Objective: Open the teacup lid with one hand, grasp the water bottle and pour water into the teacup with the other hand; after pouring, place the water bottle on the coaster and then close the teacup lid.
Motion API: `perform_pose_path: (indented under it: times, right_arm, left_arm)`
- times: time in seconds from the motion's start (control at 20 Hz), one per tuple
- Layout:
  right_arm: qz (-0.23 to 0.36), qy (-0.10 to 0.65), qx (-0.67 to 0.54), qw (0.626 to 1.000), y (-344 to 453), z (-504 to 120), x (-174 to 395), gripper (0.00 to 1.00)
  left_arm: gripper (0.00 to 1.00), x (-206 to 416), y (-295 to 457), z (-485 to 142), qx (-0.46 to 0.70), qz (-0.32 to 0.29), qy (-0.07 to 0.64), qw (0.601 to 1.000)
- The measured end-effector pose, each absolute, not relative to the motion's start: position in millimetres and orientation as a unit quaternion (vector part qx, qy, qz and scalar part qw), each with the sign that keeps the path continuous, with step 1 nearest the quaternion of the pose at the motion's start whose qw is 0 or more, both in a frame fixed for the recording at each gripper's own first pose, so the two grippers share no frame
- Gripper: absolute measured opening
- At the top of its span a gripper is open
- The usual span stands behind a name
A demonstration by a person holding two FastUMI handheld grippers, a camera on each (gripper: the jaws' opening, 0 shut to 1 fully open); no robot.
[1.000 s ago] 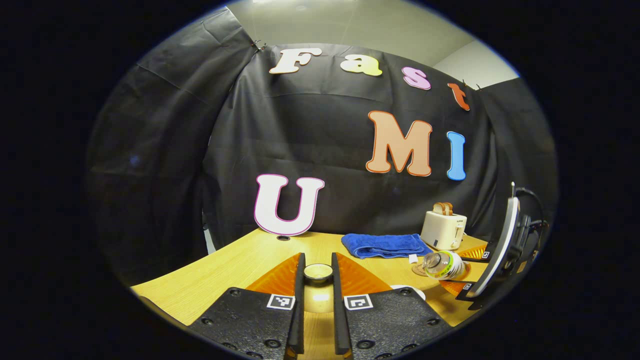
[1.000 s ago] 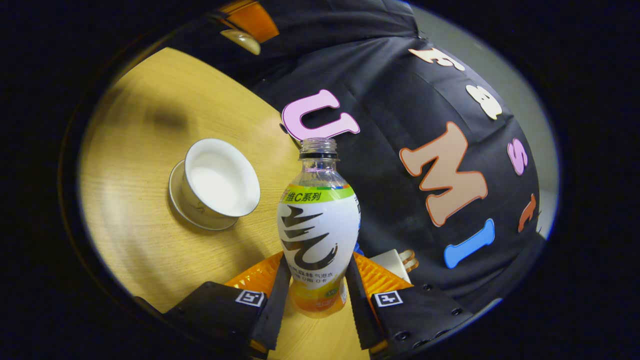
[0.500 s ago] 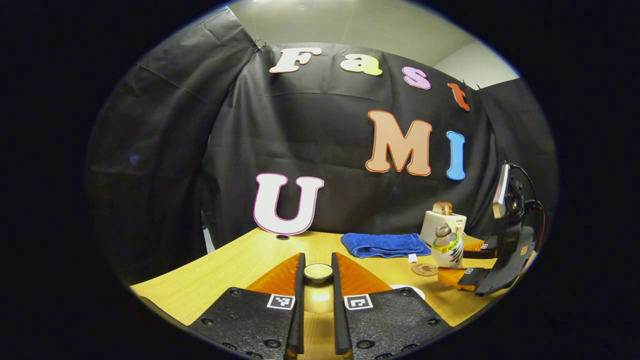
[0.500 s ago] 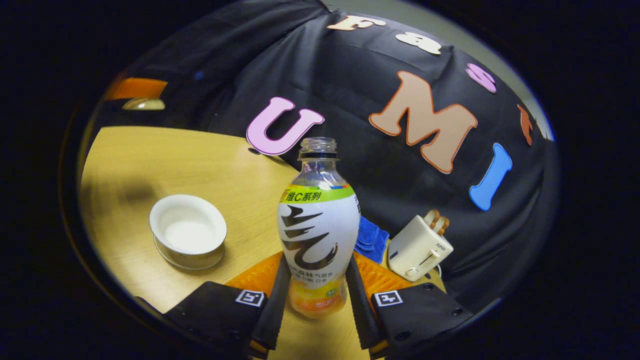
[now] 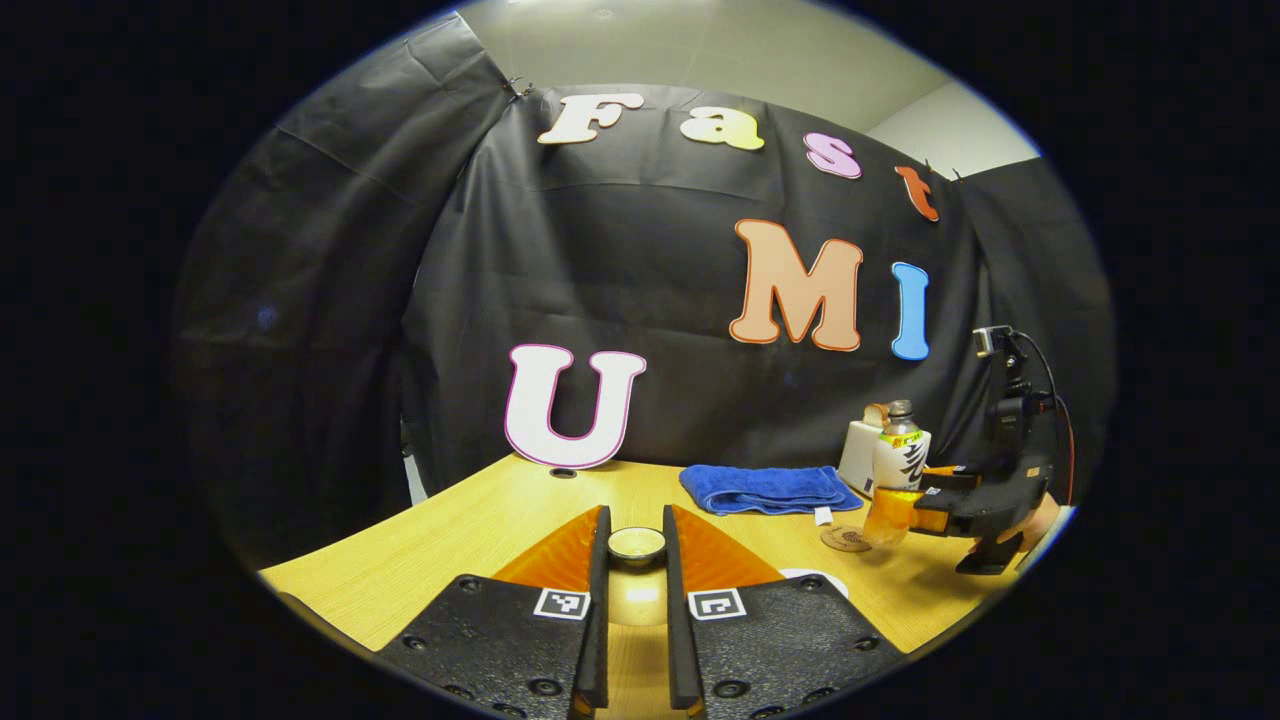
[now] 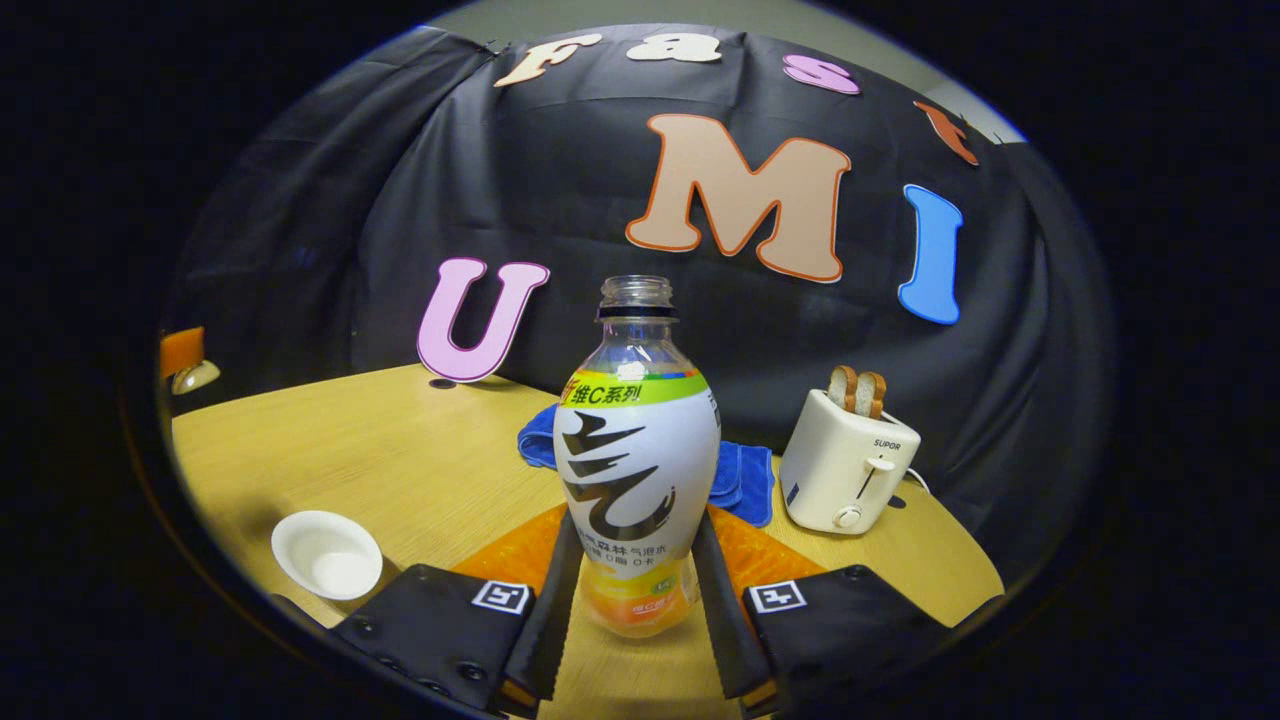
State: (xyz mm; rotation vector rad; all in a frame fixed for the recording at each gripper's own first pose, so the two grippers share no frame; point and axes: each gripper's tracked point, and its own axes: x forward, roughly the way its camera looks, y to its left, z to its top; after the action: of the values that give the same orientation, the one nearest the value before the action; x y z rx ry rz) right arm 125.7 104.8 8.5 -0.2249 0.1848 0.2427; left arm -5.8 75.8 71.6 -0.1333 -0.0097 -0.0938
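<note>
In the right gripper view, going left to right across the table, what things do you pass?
Teacup → water bottle held upright between the right tongs → toaster. The blue towel lies behind the bottle, so its place in the order is unclear.

Your bottle (image 6: 637, 470) is clear at the neck, with a lime-green band, a white label bearing a black brushstroke, and orange at the base. The cup (image 6: 327, 555) is plain white. You have a light wood-grain counter (image 6: 400, 470), a deep blue towel (image 5: 765, 488) and a cream toaster (image 6: 848, 470).
</note>
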Motion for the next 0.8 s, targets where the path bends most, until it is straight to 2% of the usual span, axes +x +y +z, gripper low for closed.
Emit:
perform_pose_path:
  times: [0.4, 0.8]
  right_arm:
    - [0.090, 0.062, -0.047, 0.993, 100, 8, 170, 0.64]
    - [0.065, 0.086, -0.018, 0.994, 88, -18, 191, 0.64]
  left_arm:
    - [0.21, -6, 75, 73, -0.068, -0.049, -0.006, 0.996]
    - [0.21, -5, 68, 68, -0.079, -0.059, 0.001, 0.995]
